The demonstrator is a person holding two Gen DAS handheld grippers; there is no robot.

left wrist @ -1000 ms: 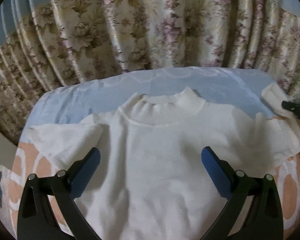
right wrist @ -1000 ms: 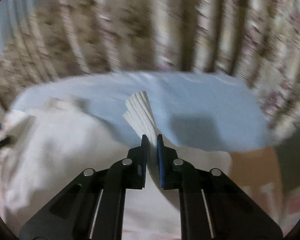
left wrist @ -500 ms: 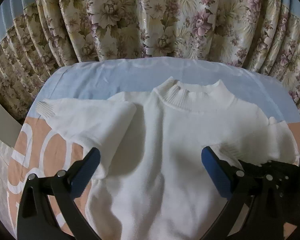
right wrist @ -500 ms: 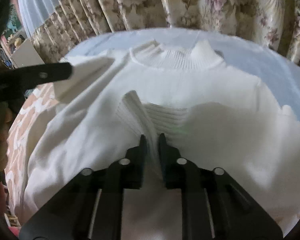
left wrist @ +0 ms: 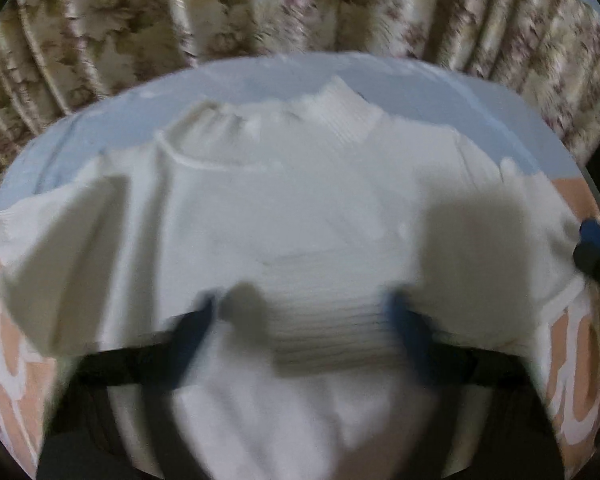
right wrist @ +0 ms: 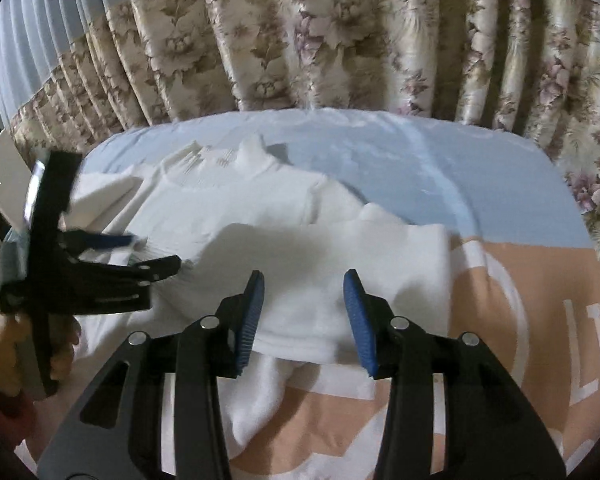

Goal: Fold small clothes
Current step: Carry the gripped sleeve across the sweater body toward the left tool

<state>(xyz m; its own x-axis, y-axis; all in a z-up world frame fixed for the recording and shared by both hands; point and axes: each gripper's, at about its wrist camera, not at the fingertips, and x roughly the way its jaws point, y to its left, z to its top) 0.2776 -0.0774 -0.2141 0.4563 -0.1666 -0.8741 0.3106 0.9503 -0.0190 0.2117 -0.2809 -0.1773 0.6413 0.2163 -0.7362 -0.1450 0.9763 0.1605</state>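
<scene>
A white knit sweater [left wrist: 300, 200] lies front up on the bed, collar toward the curtain. Its right sleeve [right wrist: 340, 248] is folded across the chest, and the ribbed cuff [left wrist: 328, 312] lies in the middle. My left gripper [left wrist: 300, 320] hovers low over that cuff with its jaws closing, one finger on each side of the ribbing; the view is blurred. The left gripper [right wrist: 156, 250] also shows at the left of the right wrist view. My right gripper [right wrist: 304, 276] has its jaws opening above the sleeve's folded edge and grips nothing. The right gripper [left wrist: 596, 248] shows at the right edge.
The bed cover [right wrist: 440, 176] is pale blue at the back and peach with white lettering at the front. A floral curtain [right wrist: 340, 40] hangs close behind the bed. A person's hand [right wrist: 4, 344] in a red sleeve holds the left gripper. A white board [right wrist: 0, 176] stands at far left.
The right gripper carried the sleeve cuff across the chest, let go of it and drew back to the right. The left gripper dropped over the cuff and its jaws narrowed.
</scene>
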